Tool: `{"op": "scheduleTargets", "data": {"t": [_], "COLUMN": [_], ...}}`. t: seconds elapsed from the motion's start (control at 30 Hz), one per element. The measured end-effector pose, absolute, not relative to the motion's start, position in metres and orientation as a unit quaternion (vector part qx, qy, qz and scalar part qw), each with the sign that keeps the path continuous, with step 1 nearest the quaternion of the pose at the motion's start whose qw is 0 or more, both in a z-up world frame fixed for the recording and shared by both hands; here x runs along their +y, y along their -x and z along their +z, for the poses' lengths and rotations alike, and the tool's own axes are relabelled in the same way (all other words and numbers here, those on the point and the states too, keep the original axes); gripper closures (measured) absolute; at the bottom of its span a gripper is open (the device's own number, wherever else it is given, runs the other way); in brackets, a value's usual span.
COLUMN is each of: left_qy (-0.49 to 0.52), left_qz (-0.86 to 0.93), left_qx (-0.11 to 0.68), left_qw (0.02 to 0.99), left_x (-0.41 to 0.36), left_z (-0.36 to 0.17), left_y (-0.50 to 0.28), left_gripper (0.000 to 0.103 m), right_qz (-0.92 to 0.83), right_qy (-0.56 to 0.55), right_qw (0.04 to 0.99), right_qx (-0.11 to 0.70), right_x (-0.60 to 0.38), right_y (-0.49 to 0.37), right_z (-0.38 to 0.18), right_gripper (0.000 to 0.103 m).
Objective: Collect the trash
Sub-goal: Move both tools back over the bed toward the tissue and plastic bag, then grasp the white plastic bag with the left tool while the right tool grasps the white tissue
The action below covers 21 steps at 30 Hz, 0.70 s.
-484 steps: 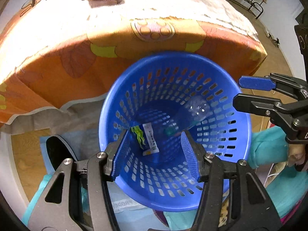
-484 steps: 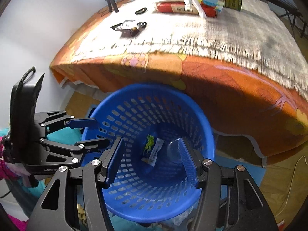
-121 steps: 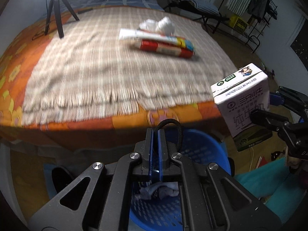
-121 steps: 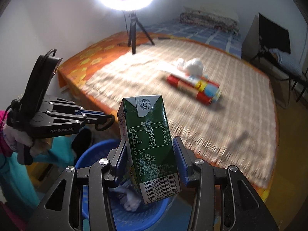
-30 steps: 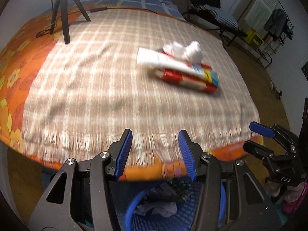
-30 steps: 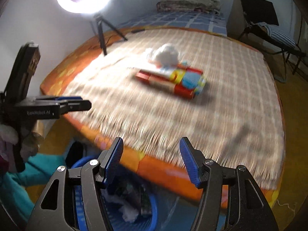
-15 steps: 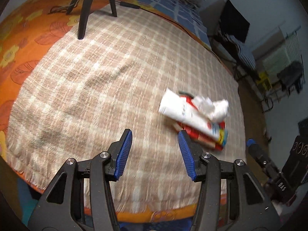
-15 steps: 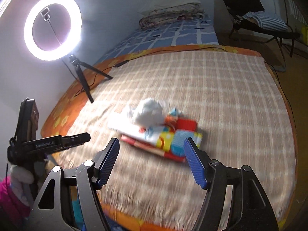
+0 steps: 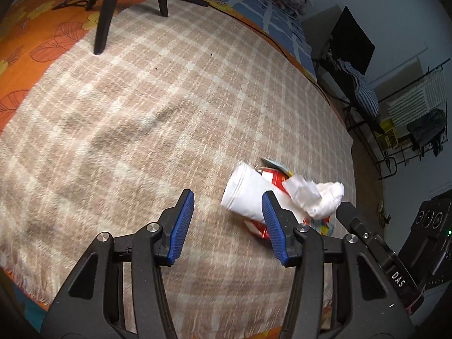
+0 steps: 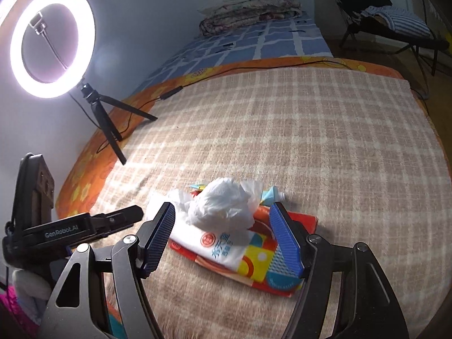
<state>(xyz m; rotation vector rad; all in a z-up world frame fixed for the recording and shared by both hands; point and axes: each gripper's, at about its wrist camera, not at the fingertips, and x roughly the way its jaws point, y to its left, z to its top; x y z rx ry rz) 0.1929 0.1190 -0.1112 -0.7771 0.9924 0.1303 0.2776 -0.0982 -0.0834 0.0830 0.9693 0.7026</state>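
Note:
A pile of trash lies on the checked blanket [image 10: 325, 130]: a crumpled white plastic bag [image 10: 223, 206] on a white tissue pack [image 10: 217, 245], over a flat red and multicoloured package [image 10: 271, 271]. My right gripper [image 10: 223, 240] is open and empty, its jaws on either side of the bag, just above the pile. In the left wrist view the pile shows as the white pack [image 9: 245, 195], the bag [image 9: 316, 197] and the red package [image 9: 275, 178]. My left gripper [image 9: 227, 226] is open and empty, just left of the pile.
A lit ring light [image 10: 50, 42] on a black tripod [image 10: 110, 124] stands at the bed's far left, with a cable [image 10: 254, 67] across the orange sheet. Folded bedding [image 10: 251, 8] lies at the head. A black chair [image 9: 350, 45] and a drying rack [image 9: 418, 118] stand beside the bed.
Both grippers have moved forward over the bed towards the pile, which now sits between the right gripper's jaws. The blue basket has dropped out of view.

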Motion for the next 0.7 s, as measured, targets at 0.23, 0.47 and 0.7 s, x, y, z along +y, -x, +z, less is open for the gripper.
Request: {"op": "scheduleTargets", "data": {"t": [0.23, 0.47, 0.7], "left_qy": [0.37, 0.387, 0.384], "left_qz": [0.046, 0.044, 0.035], "left_qx": [0.471, 0.47, 0.465], "left_qw": [0.8, 0.792, 0.797], "left_x": [0.109, 0.102, 0.098], "left_z": [-0.12, -0.128, -0.126], "left_y": [-0.211, -0.213, -0.211], "left_gripper": [0.052, 0.052, 0.073], "right_qz": [0.333, 0.335, 0.336], "right_qy": [-0.044, -0.041, -0.039], "right_qw": [0.824, 0.82, 0.818], "right_qx": [0.456, 0.461, 0.465], "right_x": [-0.092, -0.087, -0.087], "right_y": [-0.285, -0.289, -0.289], "right_z": [-0.088, -0.094, -0.096], "right_gripper": [0.034, 0.034, 0.051]}}
